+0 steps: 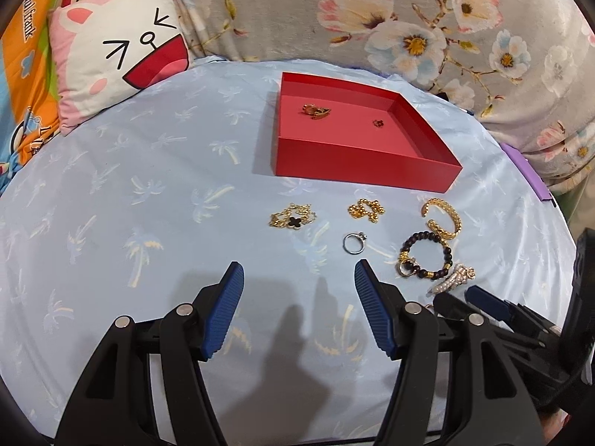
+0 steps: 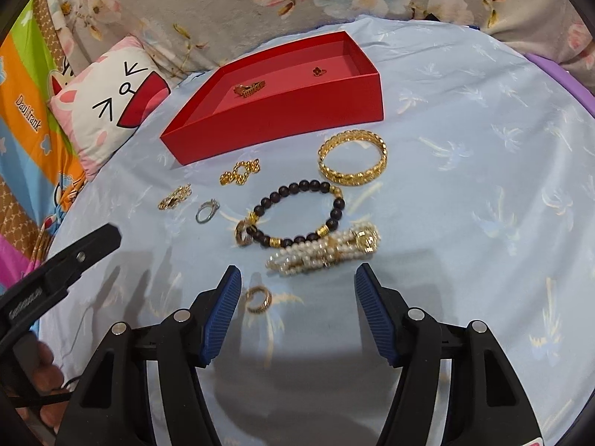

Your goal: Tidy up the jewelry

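Now | both tools apart | gold ring (image 2: 258,299) beside right tool (image 2: 297,282) | pearl bracelet (image 2: 323,251) ahead

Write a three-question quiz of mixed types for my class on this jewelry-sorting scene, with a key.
1. True or false: the red box already holds some jewelry.
2. Multiple choice: which piece lies nearest the right gripper? A) pearl bracelet B) gold bangle C) silver ring
3. Fill in: the dark beaded bracelet lies ___ the box, on the blue cloth.

Key: 1 true; 2 A; 3 outside. Both the left gripper and the right one have open jaws and hold nothing.
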{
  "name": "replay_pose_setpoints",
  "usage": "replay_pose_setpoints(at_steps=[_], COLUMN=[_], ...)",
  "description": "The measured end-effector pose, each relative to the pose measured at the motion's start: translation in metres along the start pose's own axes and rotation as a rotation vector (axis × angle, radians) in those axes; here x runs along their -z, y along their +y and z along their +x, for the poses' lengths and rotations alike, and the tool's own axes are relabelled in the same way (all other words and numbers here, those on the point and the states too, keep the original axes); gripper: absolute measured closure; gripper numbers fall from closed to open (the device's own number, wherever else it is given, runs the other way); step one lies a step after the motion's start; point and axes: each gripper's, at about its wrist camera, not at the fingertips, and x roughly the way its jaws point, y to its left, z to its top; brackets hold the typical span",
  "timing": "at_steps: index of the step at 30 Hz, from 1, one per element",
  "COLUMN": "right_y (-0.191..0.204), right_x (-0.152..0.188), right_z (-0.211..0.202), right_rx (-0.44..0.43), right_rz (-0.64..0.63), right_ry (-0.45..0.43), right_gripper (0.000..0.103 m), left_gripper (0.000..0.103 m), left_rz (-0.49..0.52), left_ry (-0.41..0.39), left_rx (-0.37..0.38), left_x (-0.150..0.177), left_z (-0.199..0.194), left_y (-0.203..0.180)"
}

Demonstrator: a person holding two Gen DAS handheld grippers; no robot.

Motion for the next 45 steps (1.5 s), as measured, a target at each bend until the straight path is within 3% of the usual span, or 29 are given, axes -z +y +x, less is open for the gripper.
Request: replay_pose_setpoints(at_steps=[3, 6, 11, 14, 23, 31, 36, 41, 45], right_y=[0.002, 0.004, -0.006, -0.017, -0.037, -0.048, -0.049, -0.048, -0.047], right_x=[-0.005, -0.007, -0.006, -0.005, 0.007, 0.014, 0.014, 0.014, 0.013], right_z=[0.006, 0.008, 0.005, 0.003, -0.015, -0.025, -0.026, -0.026, -0.026], right_rx=[0.03, 0.064, 0.093, 0.078, 0.065, 0.048, 0.044, 0.036, 0.033], right_rz=[-0.01, -0.038, -0.041, -0.017, 0.026, 0.047, 0.048, 0.047, 0.047], right_ry=[-0.016, -0.019, -0.022, -0.02, -0.022, -0.028, -0.029, -0.028, -0.029], right_gripper=[0.043, 0.054, 0.084, 0.093, 0.095, 0.095, 0.095, 0.095, 0.095], left_gripper=[0.043, 0.043, 0.043, 0.043, 0.043, 0.043, 0.043, 0.044, 0.044], left_rz=[-0.011, -0.018, -0.012, 0.004, 0.016, 0.075, 0.095, 0.073, 0.019], left_ry=[0.004, 0.005, 0.013, 0.022, 0.068, 0.094, 0.11, 0.103, 0.096], left_rx=[-0.007, -0.002, 0.018, 0.038, 0.103, 0.119, 0.07, -0.009, 0.001], left_x=[0.0, 0.001, 0.001, 0.002, 0.007, 0.009, 0.01, 0.006, 0.002], left_z=[0.0, -0.001, 0.0, 0.002, 0.014, 0.036, 0.054, 0.058, 0.051], left_y=[0.006, 0.009, 0.004, -0.004, -0.026, -0.06, -0.069, -0.049, -0.029])
